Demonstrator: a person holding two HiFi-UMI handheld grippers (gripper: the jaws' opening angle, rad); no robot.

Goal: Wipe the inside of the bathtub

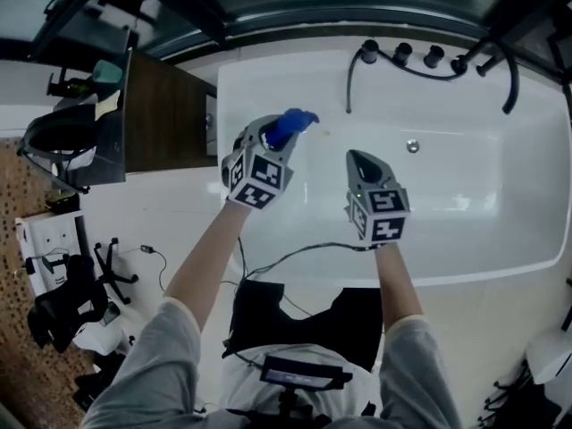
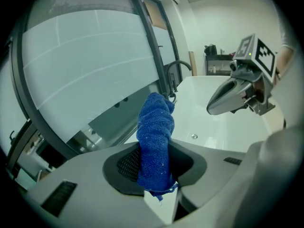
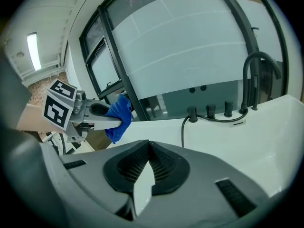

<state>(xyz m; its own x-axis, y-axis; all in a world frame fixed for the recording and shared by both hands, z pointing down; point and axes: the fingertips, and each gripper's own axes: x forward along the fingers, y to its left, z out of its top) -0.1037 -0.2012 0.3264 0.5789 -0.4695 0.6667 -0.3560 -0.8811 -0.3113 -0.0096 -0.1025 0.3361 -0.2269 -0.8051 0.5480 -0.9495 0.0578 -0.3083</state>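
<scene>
Grey sleeves (image 1: 143, 365) at 6 o'clock lead up to both grippers, held over the white glossy bathtub (image 1: 474, 204). Left gripper (image 1: 279, 141), at 10 o'clock from the centre, has its jaws clenched on a blue knitted cloth (image 2: 156, 137) above the tub's left part. Right gripper (image 1: 361, 163), near it at the centre, has its jaws pressed together on nothing. Black taps (image 1: 417, 55) stand at 12 o'clock

A white bathtub (image 1: 500, 231) is seen set on a pale floor (image 1: 152, 217) beside a dark wooden cabinet (image 1: 165, 114), its far rim fitted with black tap knobs (image 1: 433, 56) and a shower hose (image 1: 349, 88) (a round drain (image 1: 412, 147) is set in its bottom).
</scene>
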